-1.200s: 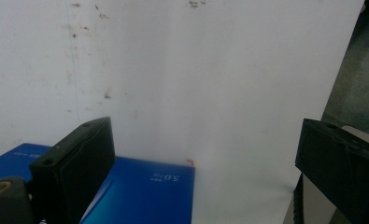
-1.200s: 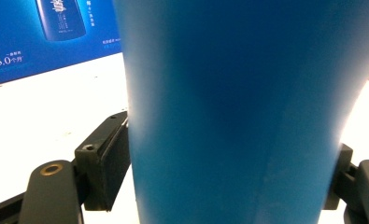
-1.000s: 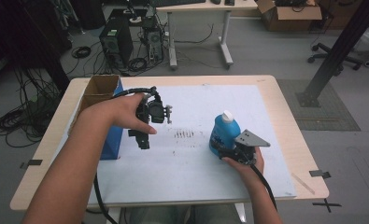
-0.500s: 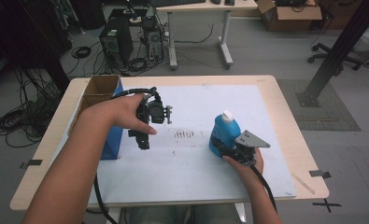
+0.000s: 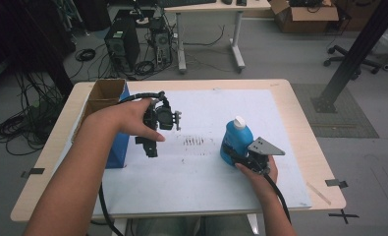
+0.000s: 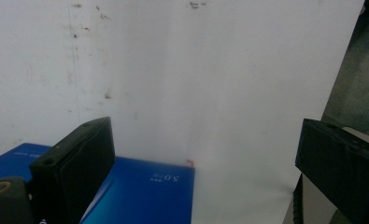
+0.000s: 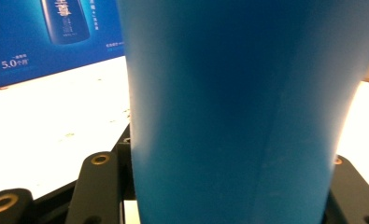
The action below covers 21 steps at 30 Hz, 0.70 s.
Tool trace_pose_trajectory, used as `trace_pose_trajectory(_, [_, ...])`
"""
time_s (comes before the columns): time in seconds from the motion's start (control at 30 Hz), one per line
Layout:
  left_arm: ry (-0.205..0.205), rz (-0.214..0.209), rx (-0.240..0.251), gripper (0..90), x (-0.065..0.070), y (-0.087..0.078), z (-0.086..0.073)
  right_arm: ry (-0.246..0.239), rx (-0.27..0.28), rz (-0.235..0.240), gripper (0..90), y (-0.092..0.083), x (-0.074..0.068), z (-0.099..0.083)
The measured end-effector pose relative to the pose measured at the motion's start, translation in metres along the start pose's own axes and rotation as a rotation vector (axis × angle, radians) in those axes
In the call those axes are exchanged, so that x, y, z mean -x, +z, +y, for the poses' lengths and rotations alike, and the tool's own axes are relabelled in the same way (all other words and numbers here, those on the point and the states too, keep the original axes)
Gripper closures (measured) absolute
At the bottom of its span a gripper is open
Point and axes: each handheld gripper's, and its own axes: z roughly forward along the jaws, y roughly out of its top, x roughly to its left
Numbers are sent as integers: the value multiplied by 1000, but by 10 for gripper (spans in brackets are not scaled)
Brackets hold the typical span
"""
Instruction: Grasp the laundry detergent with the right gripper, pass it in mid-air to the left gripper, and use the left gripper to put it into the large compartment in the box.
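Across the tabletop point(image 5: 280, 88) a white mat point(image 5: 206, 177) carries everything you are working with, so treat it as your whole field. At its left edge stands the blue carton point(image 5: 119, 150), open at the top, with a brown cardboard box point(image 5: 105, 91) just behind it; judging by that opening, it is the likely home for the bottle. Your left gripper point(image 5: 151, 147) hangs near the carton with its jaws spread wide and nothing between them, the carton's printed face showing below in the left gripper view point(image 6: 140, 186). On the right side of the mat, well apart from the carton, the blue bottle point(image 5: 236, 142) stands upright with its white cap point(image 5: 238, 121) on top. Your right gripper point(image 5: 238, 158) has just been closing and now clamps the bottle's lower body, the blue wall sitting square between the jaws in the right gripper view point(image 7: 238, 116). To do this well, keep the squeeze firm but level, lift straight up so the bottle stays upright, and steady the carton with the left gripper before you bring the bottle over.
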Motion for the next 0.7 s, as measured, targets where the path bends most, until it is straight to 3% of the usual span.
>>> trace_pose_trajectory(0.17, [3, -4, -4, 52, -1, 1, 1, -12, 20, 15, 451, -3, -2, 6])
trace_pose_trajectory(0.47, [0, 0, -2, 52, -1, -2, 3, -58, 41, 92, 451, -14, -2, 37])
trace_pose_trajectory(0.7, [-1, -6, 16, 50, 1, -10, 6, -94, 45, 185, 451, -25, 2, 60])
